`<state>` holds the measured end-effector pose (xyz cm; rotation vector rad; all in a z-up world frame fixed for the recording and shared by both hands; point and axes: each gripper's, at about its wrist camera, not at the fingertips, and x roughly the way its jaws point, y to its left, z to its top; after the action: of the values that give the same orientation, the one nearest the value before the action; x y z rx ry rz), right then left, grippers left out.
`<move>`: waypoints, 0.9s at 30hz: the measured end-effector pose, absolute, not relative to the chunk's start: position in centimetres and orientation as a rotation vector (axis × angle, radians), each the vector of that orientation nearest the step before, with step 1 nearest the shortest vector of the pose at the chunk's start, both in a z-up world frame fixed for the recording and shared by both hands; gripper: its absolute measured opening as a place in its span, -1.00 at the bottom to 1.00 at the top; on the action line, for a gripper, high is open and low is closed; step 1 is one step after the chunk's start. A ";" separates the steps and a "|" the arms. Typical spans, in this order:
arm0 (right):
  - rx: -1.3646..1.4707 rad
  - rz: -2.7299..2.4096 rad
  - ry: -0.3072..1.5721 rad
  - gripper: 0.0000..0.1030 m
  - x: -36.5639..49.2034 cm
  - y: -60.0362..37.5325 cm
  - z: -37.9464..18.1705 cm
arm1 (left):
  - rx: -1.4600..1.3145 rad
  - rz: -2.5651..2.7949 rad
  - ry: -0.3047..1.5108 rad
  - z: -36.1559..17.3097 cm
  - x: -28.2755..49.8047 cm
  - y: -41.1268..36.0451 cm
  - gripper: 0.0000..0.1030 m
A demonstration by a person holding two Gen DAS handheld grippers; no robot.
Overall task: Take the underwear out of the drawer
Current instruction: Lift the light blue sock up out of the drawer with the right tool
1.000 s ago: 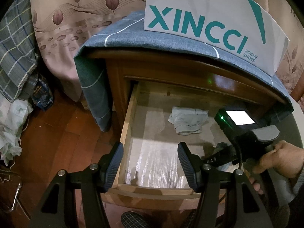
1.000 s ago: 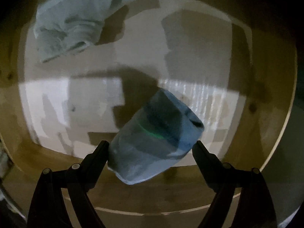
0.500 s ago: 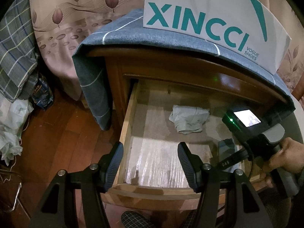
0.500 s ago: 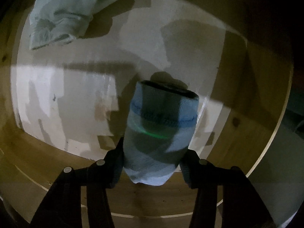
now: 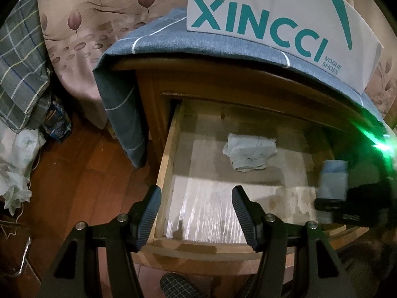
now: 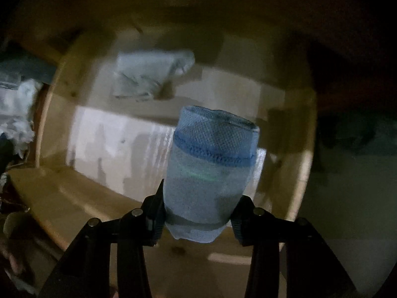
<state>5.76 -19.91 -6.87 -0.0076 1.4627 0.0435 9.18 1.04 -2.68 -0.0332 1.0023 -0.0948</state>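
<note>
The wooden drawer point(image 5: 163, 173) stands pulled out of the nightstand. My right gripper point(image 6: 197, 213) is shut on a rolled light-blue underwear point(image 6: 211, 168) with a darker blue band and holds it above the drawer's right front. The roll also shows in the left wrist view point(image 5: 333, 178), blurred, at the right edge. A second pale grey-green folded underwear point(image 5: 249, 155) lies on the drawer floor towards the back; it also shows in the right wrist view point(image 6: 148, 74). My left gripper point(image 5: 196, 213) is open and empty above the drawer's front left corner.
A white XINCCI shoe bag point(image 5: 273, 24) stands on a blue checked cloth point(image 5: 153, 39) that covers the nightstand top and hangs down its left side. Bedding point(image 5: 22, 74) and crumpled white plastic point(image 5: 15, 173) lie on the wooden floor at the left.
My right gripper closed on the blue roll, lifted it off the drawer floor and drew it back to the right. My left gripper has stayed in place, open.
</note>
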 end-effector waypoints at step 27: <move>-0.073 -0.006 1.297 -0.21 4.1 -20.6 -3.2 | 0.101 -0.056 1.030 -3.3 9.2 -0.8 0.18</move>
<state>4.14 -20.61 -3.19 -0.0727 1.2968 -0.0059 9.19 -0.80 -3.34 0.1009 1.0298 -0.0562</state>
